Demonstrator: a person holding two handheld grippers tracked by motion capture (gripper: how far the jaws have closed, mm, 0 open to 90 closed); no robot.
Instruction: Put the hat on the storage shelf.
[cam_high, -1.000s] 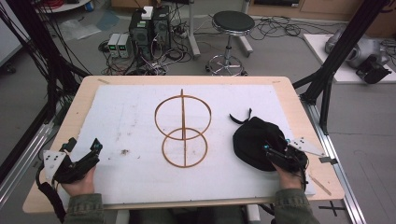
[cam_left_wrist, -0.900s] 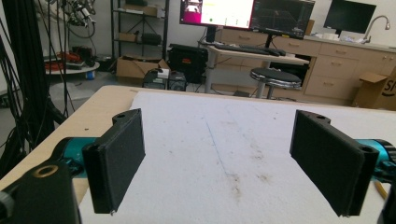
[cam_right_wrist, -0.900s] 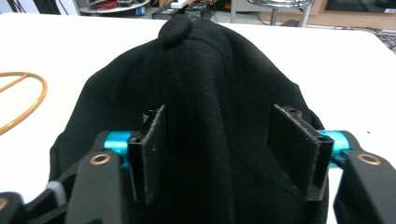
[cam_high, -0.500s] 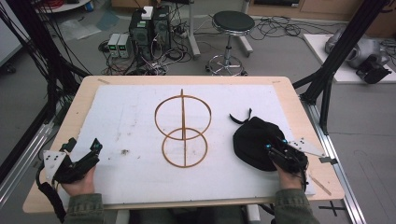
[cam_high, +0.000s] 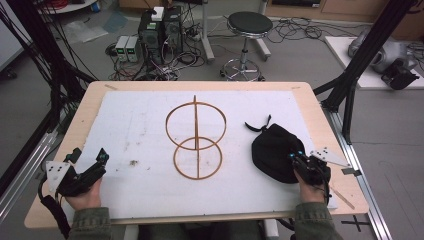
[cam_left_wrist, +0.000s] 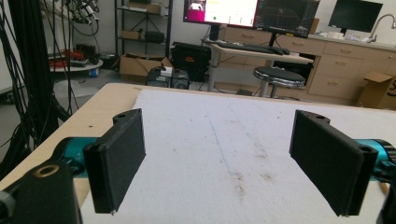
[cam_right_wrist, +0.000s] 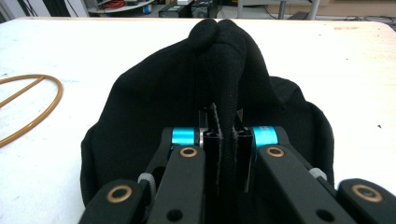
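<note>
Right tongs (cam_right_wrist: 227, 140) were clamped on a fold of the black cloth bag (cam_right_wrist: 196, 93), the jaws pressed together with a ridge of fabric standing up between them. In the high view the same tongs (cam_high: 300, 161) sat at the bag's near right edge. The bag (cam_high: 276, 150) lay on the white mat (cam_high: 135, 120), right of centre on the table (cam_high: 320, 115), its drawstring (cam_high: 260, 125) trailing off its far left side.

Change over the last second: almost none. Against the two earlier high-view frames the bag held the same outline and place, and the right hand (cam_high: 309, 186) shifted at most slightly. Left side unchanged too. Judgement: the grip was made and settled, but the lift had not begun; the bag was flat on the mat.

Left tongs (cam_left_wrist: 224, 172) stood wide apart with nothing between them, bare mat ahead. In the high view they (cam_high: 100, 162) rested at the near left corner, well apart from the bag.

Count:
- cloth bag: 1
- wire frame (cam_high: 196, 140) of two rings on a straight rod: 1, lying mid-mat, just left of the bag, not touching it
- tongs: 2
- round stool (cam_high: 248, 22) beyond the table: 1
</note>
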